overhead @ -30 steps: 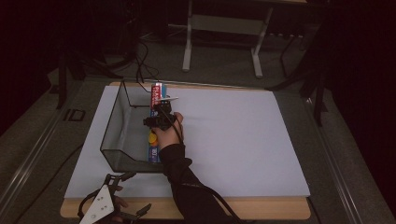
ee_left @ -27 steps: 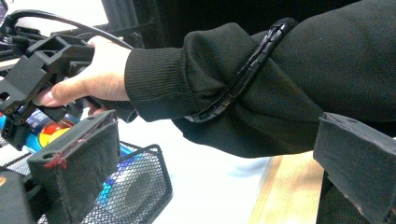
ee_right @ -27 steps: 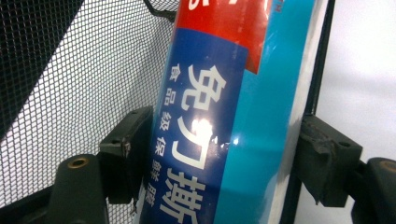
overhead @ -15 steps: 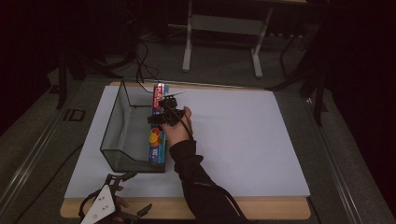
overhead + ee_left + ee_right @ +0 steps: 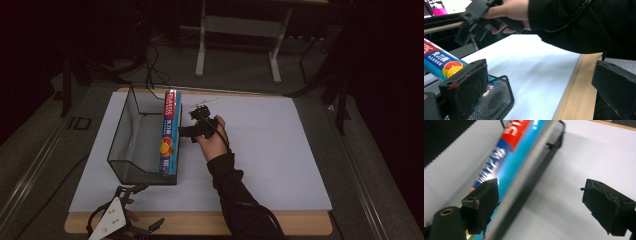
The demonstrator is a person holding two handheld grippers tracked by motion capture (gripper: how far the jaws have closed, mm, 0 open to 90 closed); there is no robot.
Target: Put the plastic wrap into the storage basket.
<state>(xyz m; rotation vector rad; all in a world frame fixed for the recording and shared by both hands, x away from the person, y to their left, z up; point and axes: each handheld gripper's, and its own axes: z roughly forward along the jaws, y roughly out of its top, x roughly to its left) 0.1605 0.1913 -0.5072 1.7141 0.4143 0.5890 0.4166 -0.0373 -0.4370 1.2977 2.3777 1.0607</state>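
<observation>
A: From the high view, the long blue cling-film box with red end and orange fruit print (image 5: pixel 170 132) lies along the right wall of the black wire-mesh tray (image 5: pixel 131 145), which sits on the white sheet (image 5: pixel 260 150) covering the wooden table (image 5: pixel 200 223). The right gripper (image 5: pixel 189 124) hangs just beside that wall, outside the tray, in a hand with a dark sleeve.

B: And the other one?

A: The left gripper (image 5: pixel 131 189) rests at the table's near edge with its grey three-cornered plate up. That view is too small to tell how its jaws stand.

B: The left gripper view settles it: the two black jaws stand wide apart with bare sheet and table edge between them. It also shows the box's end poking over the tray's near corner (image 5: pixel 499 97), orange slices and white lettering sharp, and the right gripper blurred above.

A: The right gripper view gives what neither of those does: the mesh close up, the box's blue and red face (image 5: pixel 506 167) slanting behind the rim. Its jaws have just been opening and stand released, with nothing but white sheet between them and the left jaw in front of the tray's wall.
</observation>
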